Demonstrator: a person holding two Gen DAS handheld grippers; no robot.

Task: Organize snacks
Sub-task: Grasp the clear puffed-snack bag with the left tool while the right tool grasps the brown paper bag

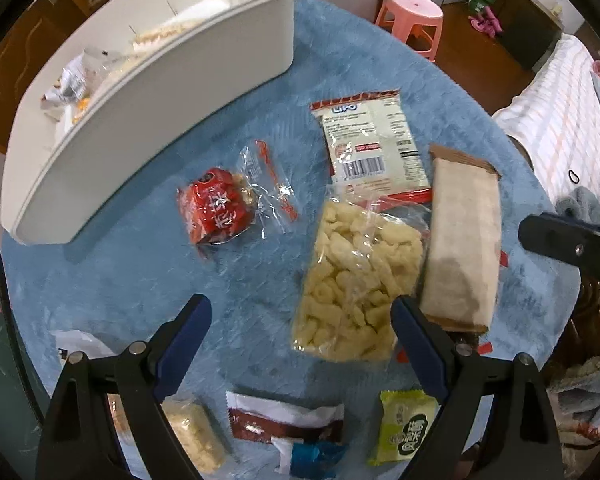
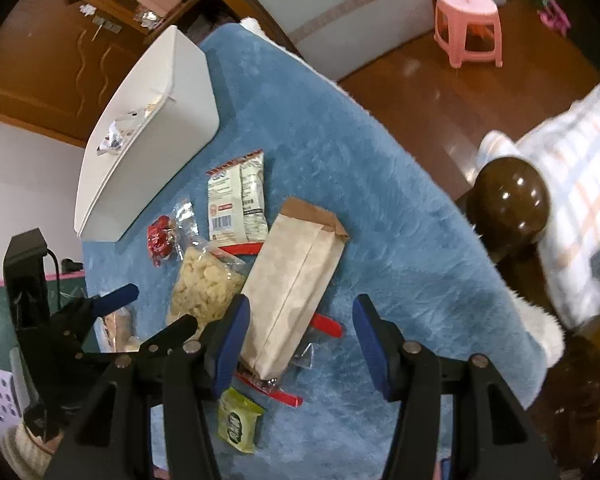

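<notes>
Snacks lie on a blue fluffy cloth (image 1: 340,52). A clear bag of pale puffs (image 1: 356,276) lies in the middle, a brown paper packet (image 1: 464,244) right of it, a white Lipo packet (image 1: 374,146) behind, and a red wrapped snack (image 1: 216,212) to the left. My left gripper (image 1: 300,320) is open and empty above the cloth, its right finger by the puffs bag. My right gripper (image 2: 302,320) is open, its jaws either side of the near end of the paper packet (image 2: 296,280). A white bin (image 1: 148,92) holds a few snacks.
Near me lie a green packet (image 1: 408,428), a brown-white sachet (image 1: 288,420), a blue wrapper (image 1: 316,456) and a small puffs bag (image 1: 196,436). A pink stool (image 2: 470,24) stands on the wood floor. A dark wooden knob (image 2: 512,200) and a striped cloth (image 2: 580,184) are on the right.
</notes>
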